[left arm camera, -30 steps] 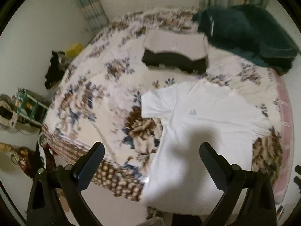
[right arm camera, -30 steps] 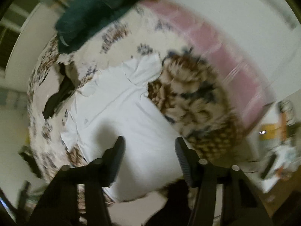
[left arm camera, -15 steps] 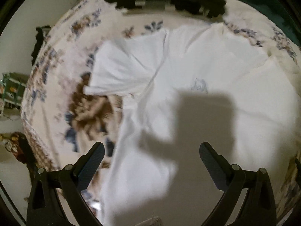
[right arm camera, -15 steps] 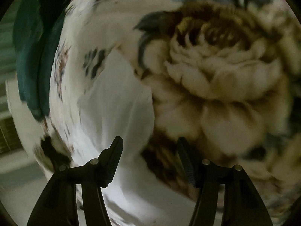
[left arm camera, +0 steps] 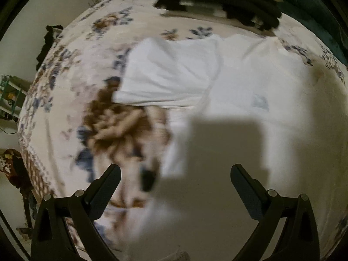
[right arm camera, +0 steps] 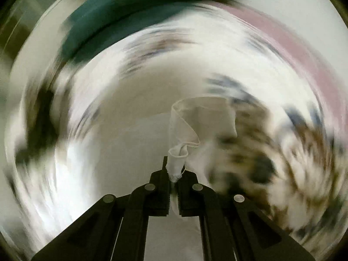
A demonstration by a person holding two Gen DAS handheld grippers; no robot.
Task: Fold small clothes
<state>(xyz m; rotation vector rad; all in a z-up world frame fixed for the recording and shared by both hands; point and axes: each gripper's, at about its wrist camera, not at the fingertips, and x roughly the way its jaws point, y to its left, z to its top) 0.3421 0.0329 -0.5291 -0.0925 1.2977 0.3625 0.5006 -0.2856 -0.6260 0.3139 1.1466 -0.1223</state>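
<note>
I note a floral blanket (left arm camera: pixel 71 100) covering the bed. A pile of dark folded clothes (left arm camera: pixel 217 0) sits toward the bed's far edge, with a dark green blanket (left arm camera: pixel 322 17) at its far right corner. Beyond the left edge stands a green rack (left arm camera: pixel 8 95).

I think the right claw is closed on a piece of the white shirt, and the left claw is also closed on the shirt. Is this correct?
Not quite. The right claw is indeed closed on a piece of the white shirt, but the left claw is open, its fingers wide apart above the shirt and the floral bedspread, holding nothing. The left wrist view shows this.
</note>
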